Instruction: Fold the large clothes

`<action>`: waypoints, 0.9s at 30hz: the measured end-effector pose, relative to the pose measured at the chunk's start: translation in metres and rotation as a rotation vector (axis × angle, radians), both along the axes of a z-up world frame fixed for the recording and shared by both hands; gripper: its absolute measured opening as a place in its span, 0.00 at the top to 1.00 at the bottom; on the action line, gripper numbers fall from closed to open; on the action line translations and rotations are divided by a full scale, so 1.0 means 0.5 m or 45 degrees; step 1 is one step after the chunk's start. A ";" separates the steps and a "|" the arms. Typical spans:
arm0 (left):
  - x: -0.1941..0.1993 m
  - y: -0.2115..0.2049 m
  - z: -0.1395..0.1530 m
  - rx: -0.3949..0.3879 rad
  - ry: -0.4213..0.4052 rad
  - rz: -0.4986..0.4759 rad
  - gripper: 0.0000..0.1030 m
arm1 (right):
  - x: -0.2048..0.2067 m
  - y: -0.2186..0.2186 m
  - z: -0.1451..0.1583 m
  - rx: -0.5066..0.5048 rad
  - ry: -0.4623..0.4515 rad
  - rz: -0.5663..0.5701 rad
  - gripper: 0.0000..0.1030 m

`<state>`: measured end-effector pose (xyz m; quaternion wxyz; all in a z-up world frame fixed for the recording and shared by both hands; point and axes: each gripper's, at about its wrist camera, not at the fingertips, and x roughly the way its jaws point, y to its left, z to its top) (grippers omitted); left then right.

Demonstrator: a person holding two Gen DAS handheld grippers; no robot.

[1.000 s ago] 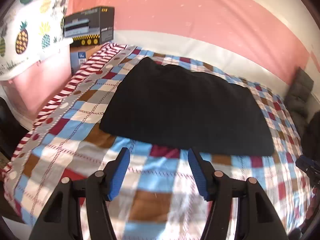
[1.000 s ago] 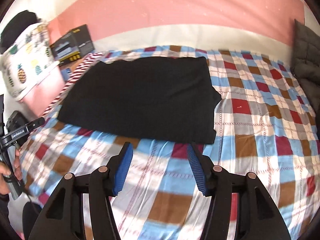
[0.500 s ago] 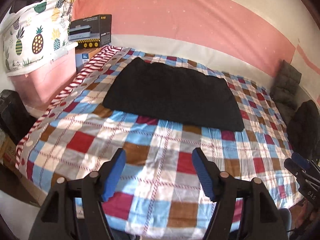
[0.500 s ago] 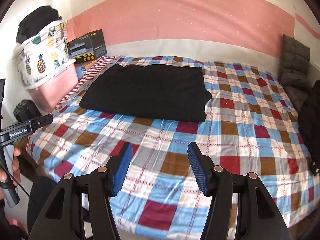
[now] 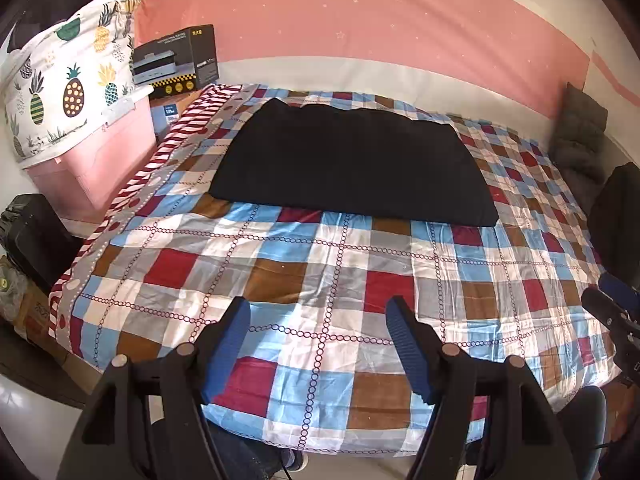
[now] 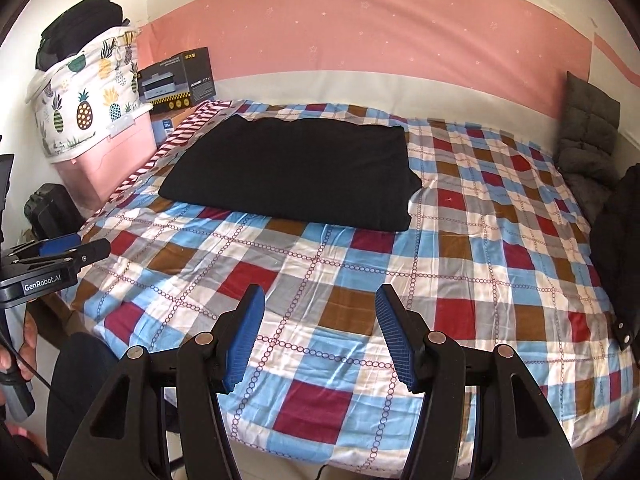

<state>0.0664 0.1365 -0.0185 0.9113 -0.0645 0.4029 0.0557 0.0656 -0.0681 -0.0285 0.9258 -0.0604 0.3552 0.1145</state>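
Currently the left gripper [image 5: 318, 344] has its blue-padded fingers [image 5: 230, 342] spread wide apart with nothing between them; it hangs above the near edge of the bed, clear of the fabric. Same reading for the right gripper [image 6: 320, 332]: jaws apart, empty, held over the near edge of the checked bedspread [image 6: 360, 280]. In the right wrist view the left gripper shows from the side at the left margin, with a hand [image 6: 18, 344] wrapped round its handle; in the left wrist view the right gripper appears only partly at the right margin.

Beyond both grippers, the black garment [image 5: 352, 168] lies flat on the far half of the bed as a folded, roughly rectangular slab, well apart from either tool. Its near edge runs straight across the bedspread; its right corner [image 6: 408, 200] shows stacked layers. The far edge lies near the head of the bed.

Left of the bed: a pink storage bin [image 5: 96, 160] with a pineapple-print bag [image 5: 68, 92] on top, and a dark cardboard box [image 5: 180, 60] behind it against the pink wall [image 5: 360, 20]. At the far right corner, a grey quilted cushion [image 6: 588, 132]; a dark jacket [image 6: 620, 248] hangs at the right edge.
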 end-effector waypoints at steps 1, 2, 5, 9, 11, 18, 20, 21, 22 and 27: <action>0.000 -0.001 0.000 -0.008 0.000 -0.004 0.30 | 0.001 0.002 0.000 0.000 0.000 0.001 0.44; -0.001 -0.001 0.000 -0.017 -0.001 -0.009 0.30 | 0.002 0.003 0.000 -0.002 0.000 0.000 0.44; -0.001 0.001 0.002 -0.036 -0.008 -0.014 0.30 | 0.002 0.006 0.000 0.001 0.004 0.000 0.44; -0.003 0.003 0.002 -0.048 -0.014 -0.009 0.30 | 0.002 0.008 -0.001 -0.004 0.003 0.005 0.44; -0.004 0.001 0.003 -0.037 -0.018 -0.008 0.30 | 0.003 0.010 -0.001 -0.004 0.002 0.006 0.44; -0.009 -0.006 0.002 -0.061 -0.024 -0.018 0.30 | 0.002 0.011 -0.006 -0.005 0.003 0.022 0.44; -0.010 -0.008 0.001 -0.073 -0.019 -0.016 0.30 | 0.001 0.010 -0.007 -0.008 0.003 0.025 0.44; -0.011 -0.009 0.000 -0.072 -0.017 -0.015 0.30 | 0.001 0.011 -0.006 -0.007 0.004 0.024 0.44; -0.012 -0.010 0.000 -0.064 -0.017 -0.010 0.30 | 0.001 0.011 -0.006 -0.006 0.004 0.023 0.44; -0.016 -0.012 0.002 -0.053 -0.022 -0.004 0.30 | 0.000 0.013 -0.006 -0.005 0.005 0.024 0.44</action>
